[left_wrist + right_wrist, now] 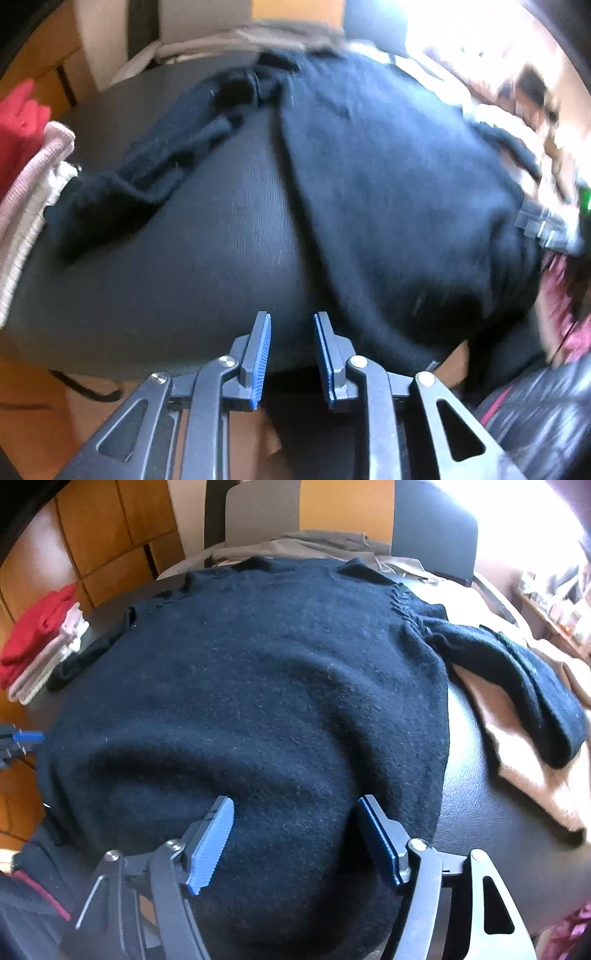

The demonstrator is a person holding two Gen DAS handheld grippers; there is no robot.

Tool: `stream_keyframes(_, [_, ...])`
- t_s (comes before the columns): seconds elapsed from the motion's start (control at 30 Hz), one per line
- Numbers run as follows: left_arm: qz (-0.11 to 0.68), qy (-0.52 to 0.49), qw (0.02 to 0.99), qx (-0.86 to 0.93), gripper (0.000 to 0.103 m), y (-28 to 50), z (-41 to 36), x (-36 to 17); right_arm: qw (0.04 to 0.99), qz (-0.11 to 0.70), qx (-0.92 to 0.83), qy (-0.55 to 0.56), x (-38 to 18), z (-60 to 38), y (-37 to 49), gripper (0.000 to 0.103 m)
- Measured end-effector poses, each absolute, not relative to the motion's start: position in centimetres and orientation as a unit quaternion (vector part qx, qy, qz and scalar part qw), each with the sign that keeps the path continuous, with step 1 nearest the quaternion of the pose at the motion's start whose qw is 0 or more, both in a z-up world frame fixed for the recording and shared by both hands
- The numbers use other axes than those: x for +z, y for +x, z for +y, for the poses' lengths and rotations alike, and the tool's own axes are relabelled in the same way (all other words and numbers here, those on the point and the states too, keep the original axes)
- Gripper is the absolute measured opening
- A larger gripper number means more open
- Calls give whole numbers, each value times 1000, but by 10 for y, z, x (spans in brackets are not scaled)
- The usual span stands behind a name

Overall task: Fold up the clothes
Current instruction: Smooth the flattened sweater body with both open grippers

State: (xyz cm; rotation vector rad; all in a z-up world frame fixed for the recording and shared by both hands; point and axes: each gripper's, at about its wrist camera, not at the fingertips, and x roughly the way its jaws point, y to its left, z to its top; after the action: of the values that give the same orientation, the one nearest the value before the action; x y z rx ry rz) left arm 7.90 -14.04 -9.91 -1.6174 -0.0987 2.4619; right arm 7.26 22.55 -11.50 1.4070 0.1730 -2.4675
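Observation:
A dark navy knitted sweater (258, 686) lies spread flat on the dark table (480, 794), neck at the far side. Its right sleeve (517, 675) trails over a beige garment, and its left sleeve (122, 192) lies crumpled on the table. My right gripper (295, 805) stands wide open over the hem, with the knit bulging up under and between its blue pads (210, 849); they do not press on it. Just left of the sweater's body (388, 184), my left gripper (291, 321) hovers above bare table (184, 258), jaws a little apart with nothing between them.
Folded red, pink and white clothes (40, 646) are stacked at the table's left edge. A beige garment (535, 768) lies at the right and a grey-beige one (314, 542) at the back. Chairs (432, 528) stand behind the table. Wooden floor shows at the left.

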Motion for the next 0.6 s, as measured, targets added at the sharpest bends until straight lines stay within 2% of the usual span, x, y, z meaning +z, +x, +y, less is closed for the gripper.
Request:
stream_keyframes(0.07, [-65, -518, 107, 846, 24, 62, -137, -88, 146, 65, -858, 488, -115, 226, 74, 75])
stream_keyframes(0.27, [-68, -455, 125, 879, 24, -3, -90, -76, 144, 69, -858, 488, -118, 221, 64, 77])
stream_keyframes(0.33, [-71, -448, 133, 881, 25, -23, -75, -80, 141, 68, -858, 489, -119, 219, 58, 77])
stream_keyframes(0.43, [-26, -455, 113, 883, 25, -43, -55, -102, 136, 68, -857, 492, -119, 221, 54, 77])
stream_keyframes(0.6, [-35, -439, 106, 891, 25, -36, -69, -129, 120, 54, -859, 495, -120, 237, 49, 80])
